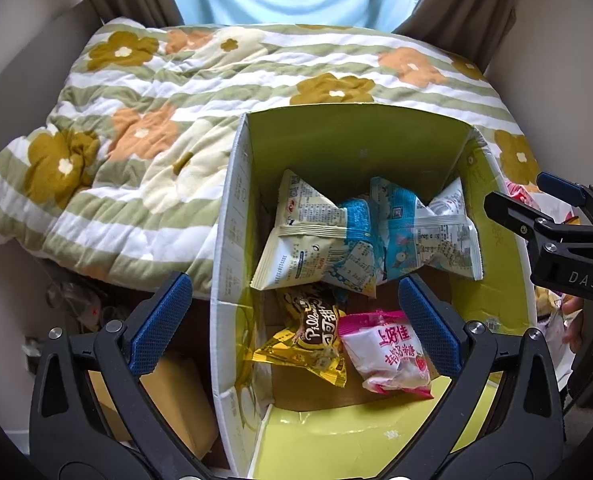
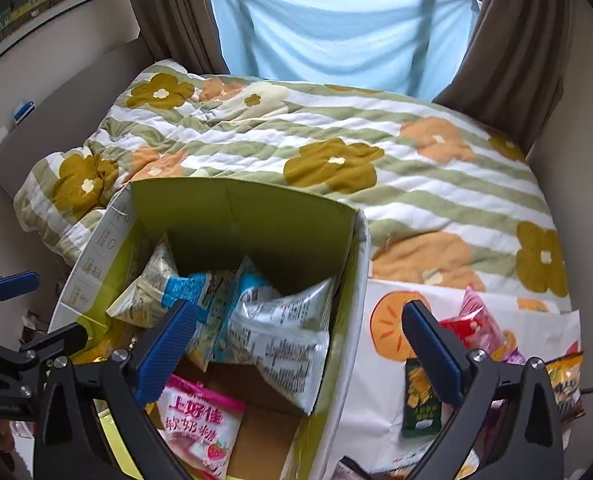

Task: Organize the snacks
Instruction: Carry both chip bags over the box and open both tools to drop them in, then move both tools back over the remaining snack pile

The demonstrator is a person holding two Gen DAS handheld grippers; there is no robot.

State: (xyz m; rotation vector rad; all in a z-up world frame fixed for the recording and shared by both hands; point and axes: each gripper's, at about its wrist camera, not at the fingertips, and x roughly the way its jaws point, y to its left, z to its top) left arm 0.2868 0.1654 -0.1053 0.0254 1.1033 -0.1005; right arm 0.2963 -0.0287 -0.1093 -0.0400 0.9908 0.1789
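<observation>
1. Snacks, boxed lot: several packets already lie inside the open cardboard box [image 1: 232, 240], which fills the centre and lower right of the left wrist view. A pale cream packet [image 1: 300, 232] and a blue-and-white packet [image 1: 424, 228] lean together against the far wall, probably dropped in loosely, not stacked.
2. Nearer the bottom of that frame, a yellow-and-brown packet [image 1: 308, 336] and a pink strawberry packet [image 1: 388, 352] rest flat on the brown box floor, just beside each other.
3. Snacks, unsorted lot: in the lower right of the right wrist view, outside the box, a green packet [image 2: 418, 400], a red-and-pink packet [image 2: 476, 324] and a yellow packet [image 2: 568, 384] lie on a white sheet printed with orange fruit [image 2: 384, 320]. Judged to be the supply waiting to go in.
4. Box sits against a flowered quilt [image 1: 136, 120] on the bed, upper half of both frames; its flaps stand up, leaving the mouth free for loading.
5. Left tool [image 1: 292, 320]: fingers apart, nothing between them, poised above the box interior.
6. Right tool [image 2: 296, 352]: fingers apart, empty, straddling the box's right wall, one finger over the box and one over the loose packets.
7. Judgement: partly done; the right tool looks placed to fetch from the outside pile.
</observation>
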